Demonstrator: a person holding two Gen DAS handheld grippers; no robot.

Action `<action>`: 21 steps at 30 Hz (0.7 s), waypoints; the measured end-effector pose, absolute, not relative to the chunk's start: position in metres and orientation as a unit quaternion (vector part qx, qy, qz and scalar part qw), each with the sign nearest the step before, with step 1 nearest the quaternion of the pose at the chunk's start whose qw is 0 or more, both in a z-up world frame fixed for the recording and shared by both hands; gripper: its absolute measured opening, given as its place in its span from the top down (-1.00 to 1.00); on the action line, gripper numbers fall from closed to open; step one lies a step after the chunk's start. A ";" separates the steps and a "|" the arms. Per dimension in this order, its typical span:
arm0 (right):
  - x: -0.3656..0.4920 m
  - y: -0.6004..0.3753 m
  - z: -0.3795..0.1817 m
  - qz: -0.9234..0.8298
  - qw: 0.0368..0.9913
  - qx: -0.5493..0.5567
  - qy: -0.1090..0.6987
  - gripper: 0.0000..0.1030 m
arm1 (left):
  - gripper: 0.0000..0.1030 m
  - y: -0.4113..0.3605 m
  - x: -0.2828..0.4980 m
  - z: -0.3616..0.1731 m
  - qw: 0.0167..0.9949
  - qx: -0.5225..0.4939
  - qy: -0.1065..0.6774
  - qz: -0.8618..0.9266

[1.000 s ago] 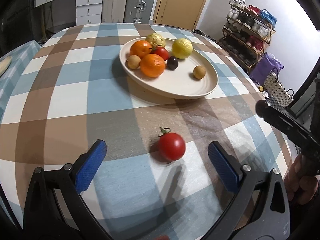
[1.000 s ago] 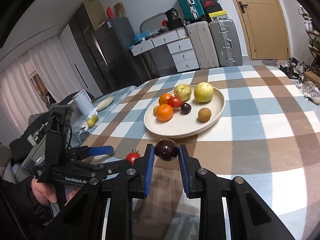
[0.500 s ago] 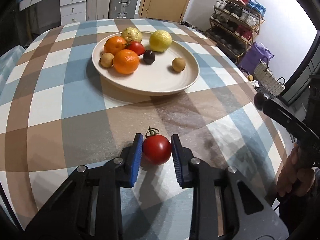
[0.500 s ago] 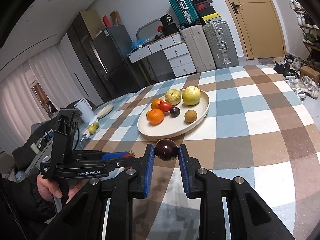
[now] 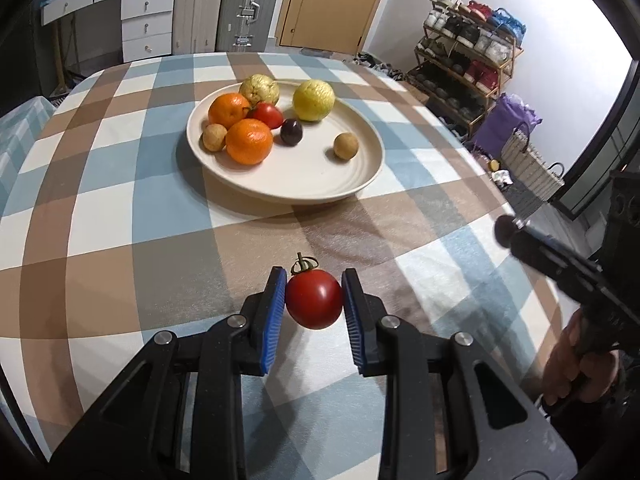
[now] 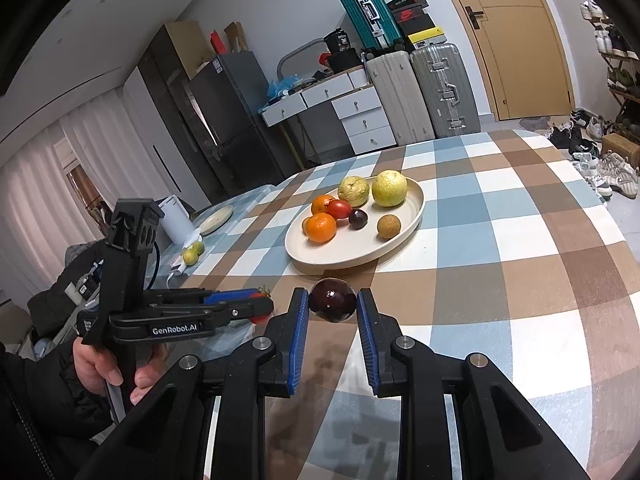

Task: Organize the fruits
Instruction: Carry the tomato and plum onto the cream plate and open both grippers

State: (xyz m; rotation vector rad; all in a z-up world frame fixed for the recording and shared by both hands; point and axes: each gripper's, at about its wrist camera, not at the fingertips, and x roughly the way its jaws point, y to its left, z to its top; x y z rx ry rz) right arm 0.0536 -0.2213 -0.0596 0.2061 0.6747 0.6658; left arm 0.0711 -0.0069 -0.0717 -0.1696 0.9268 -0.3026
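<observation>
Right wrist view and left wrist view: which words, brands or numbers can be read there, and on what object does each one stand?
"GenRobot.AI": white letters on the side of the left gripper, right wrist view.
"36": on the black bucket on the drawers; smaller print above it is blurred.
Red and black shoe boxes: a white logo, too small to read.
Left wrist view: no readable text.

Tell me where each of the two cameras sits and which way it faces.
Left wrist: on the left gripper, facing down the table past its red tomato to the plate; a hand shows at right.
Right wrist: on the right gripper, facing over its dark plum; a hand shows at left.
Shared: the plate of fruit, checked tablecloth.
</observation>
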 end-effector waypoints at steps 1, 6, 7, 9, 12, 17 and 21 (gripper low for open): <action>0.053 -0.221 -0.059 0.320 0.885 0.098 0.324 0.52 | 0.51 -0.007 0.071 -0.069 0.881 -0.081 0.442 -0.148; 0.057 -0.217 -0.061 0.320 0.883 0.095 0.330 0.52 | 0.51 -0.005 0.082 -0.055 0.889 -0.081 0.425 -0.151; 0.059 -0.216 -0.061 0.320 0.883 0.094 0.331 0.52 | 0.51 -0.005 0.084 -0.052 0.890 -0.080 0.422 -0.152; 0.064 -0.214 -0.061 0.323 0.880 0.096 0.334 0.52 | 0.51 -0.004 0.092 -0.048 0.893 -0.079 0.416 -0.150; 0.072 -0.214 -0.061 0.325 0.877 0.104 0.339 0.52 | 0.51 -0.006 0.104 -0.043 0.896 -0.079 0.408 -0.157; 0.092 -0.208 -0.059 0.324 0.875 0.102 0.344 0.52 | 0.50 -0.009 0.129 -0.039 0.896 -0.083 0.404 -0.167; 0.111 -0.204 -0.057 0.323 0.874 0.101 0.348 0.52 | 0.51 -0.011 0.152 -0.042 0.894 -0.088 0.405 -0.170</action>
